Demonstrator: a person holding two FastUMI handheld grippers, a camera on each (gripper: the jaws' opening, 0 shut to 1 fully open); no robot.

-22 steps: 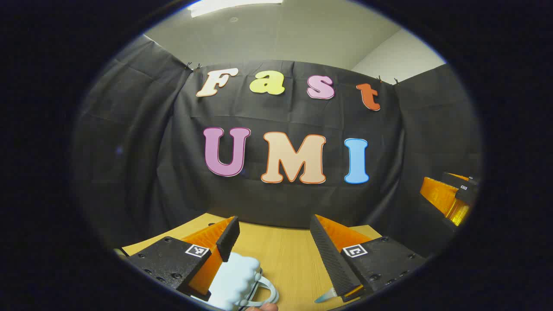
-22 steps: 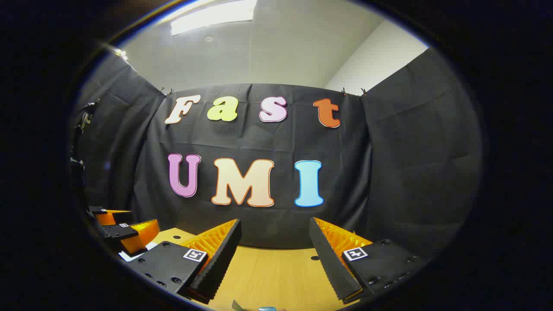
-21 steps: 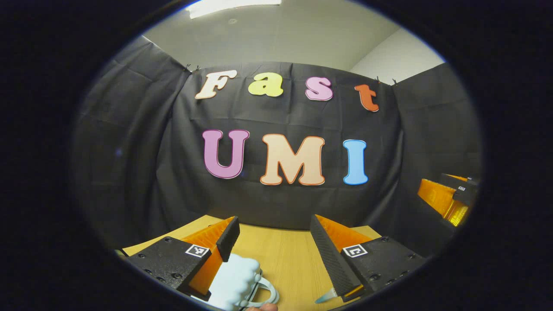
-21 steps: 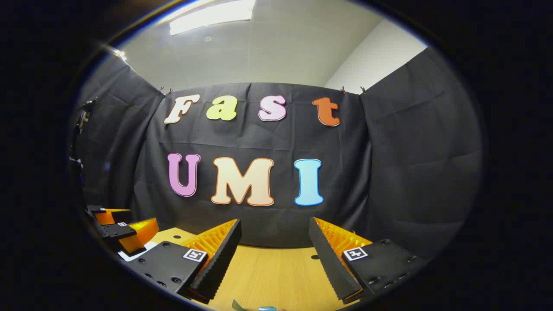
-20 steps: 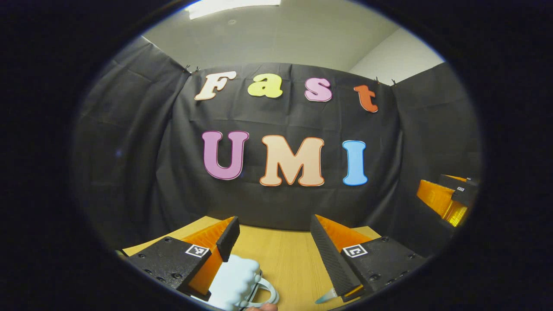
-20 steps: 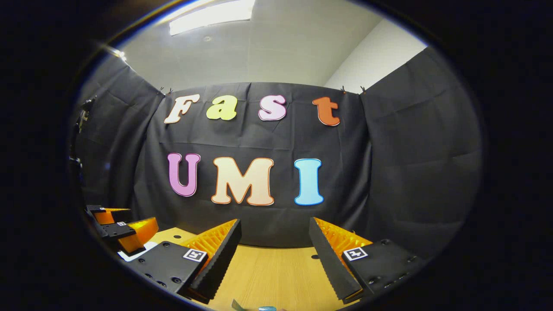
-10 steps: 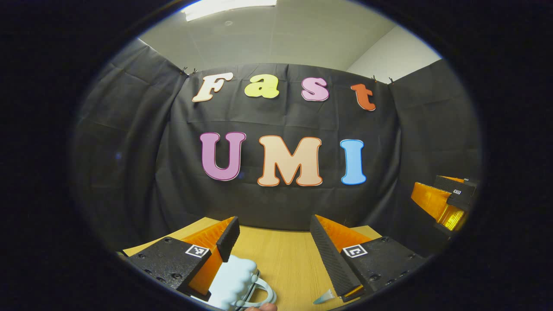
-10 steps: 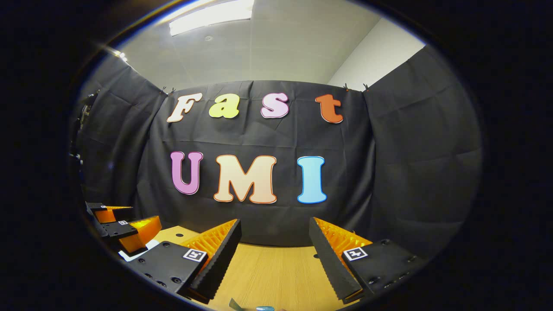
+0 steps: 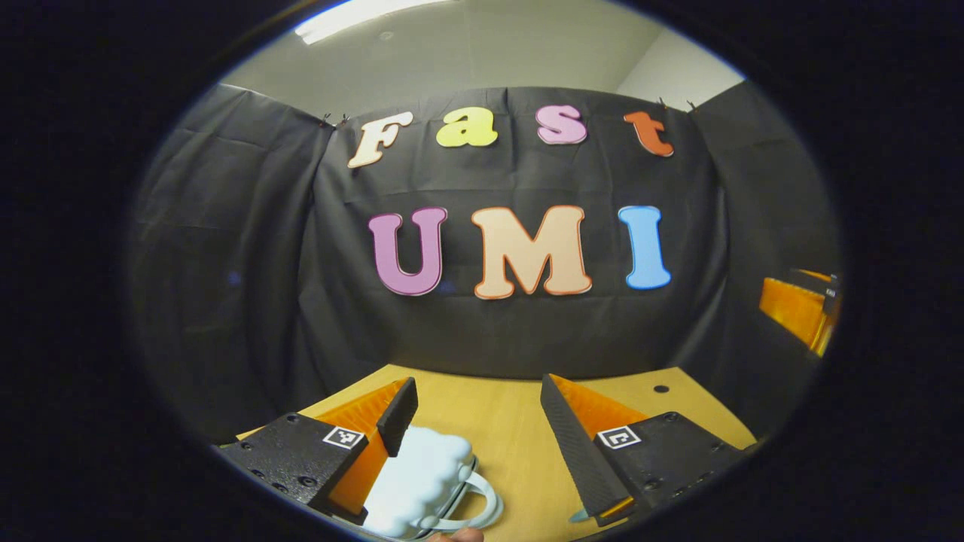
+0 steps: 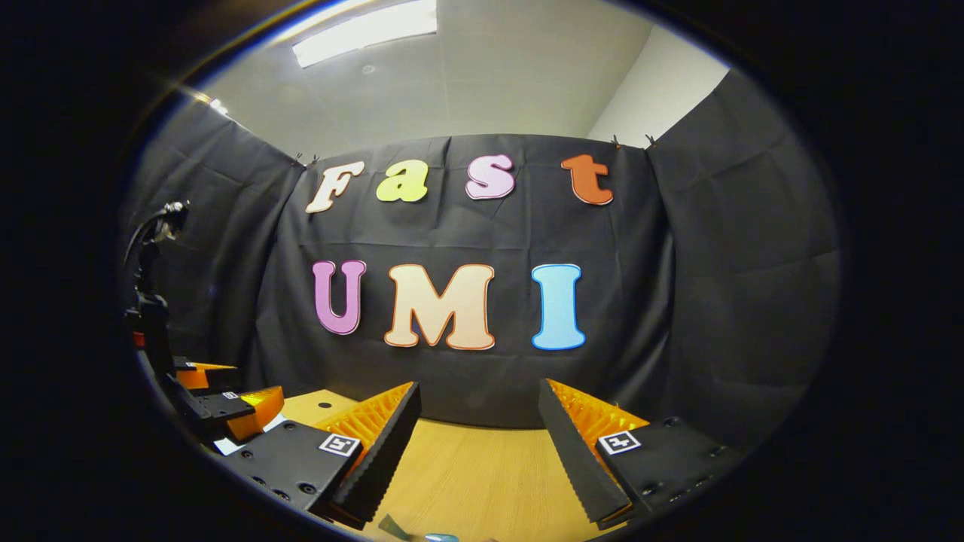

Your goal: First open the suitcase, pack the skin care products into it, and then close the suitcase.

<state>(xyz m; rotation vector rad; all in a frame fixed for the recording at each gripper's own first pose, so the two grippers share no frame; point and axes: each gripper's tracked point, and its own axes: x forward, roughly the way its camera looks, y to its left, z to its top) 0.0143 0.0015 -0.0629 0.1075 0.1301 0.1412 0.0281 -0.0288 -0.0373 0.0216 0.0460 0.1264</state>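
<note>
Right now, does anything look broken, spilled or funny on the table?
Nothing stands out. The wooden table looks clean, a pale blue bumpy case sits beside the open left gripper, and the right gripper is open too.

Two grippers were present: the left gripper (image 9: pixel 476 410) and the right gripper (image 10: pixel 476 418). One pale blue suitcase (image 9: pixel 422 482) with one handle (image 9: pixel 474 504) lay on one wooden table (image 9: pixel 512 444). One ceiling light (image 10: pixel 365 31) was counted overhead.
</note>
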